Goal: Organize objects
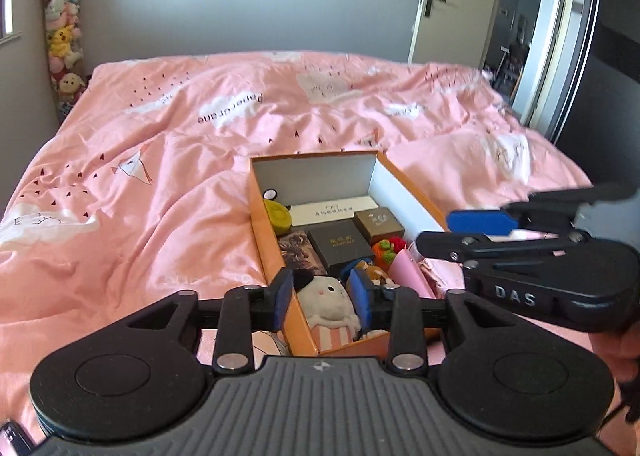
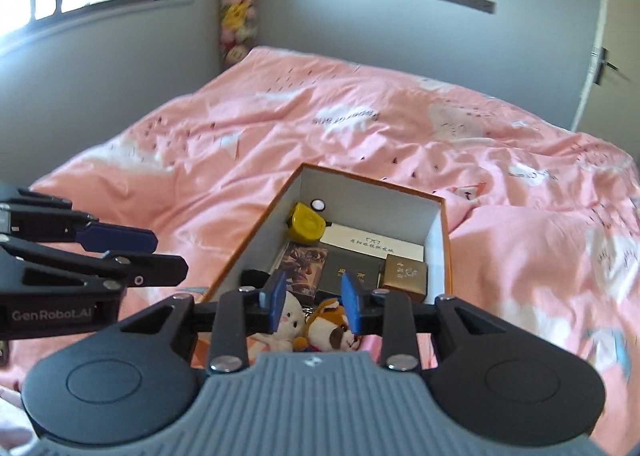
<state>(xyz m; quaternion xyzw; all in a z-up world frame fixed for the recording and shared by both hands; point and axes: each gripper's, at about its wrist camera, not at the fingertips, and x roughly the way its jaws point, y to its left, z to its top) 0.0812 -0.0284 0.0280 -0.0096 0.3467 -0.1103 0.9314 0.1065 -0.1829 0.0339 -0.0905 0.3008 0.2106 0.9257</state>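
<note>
Bed: pink duvet with cloud and crane prints fills the middle of both views.
Box: orange cardboard box, lid off, white inside, sits on the duvet at lower centre of both views.
Box, far end: yellow round case, white long carton along the back, gold-brown cube box at right.
Box, middle: black flat box beside a picture card.
Box, near end: white plush, brown-and-white plush dog, orange-and-green knitted toy, pink pouch.
My left tongs: parted, blue pads clear of everything, hanging over the near end of the box; nothing gripped.
My right tongs: parted, nothing between the pads, above the plush toys.
Background: column of plush toys in the upper left corner; door upper right.
</note>
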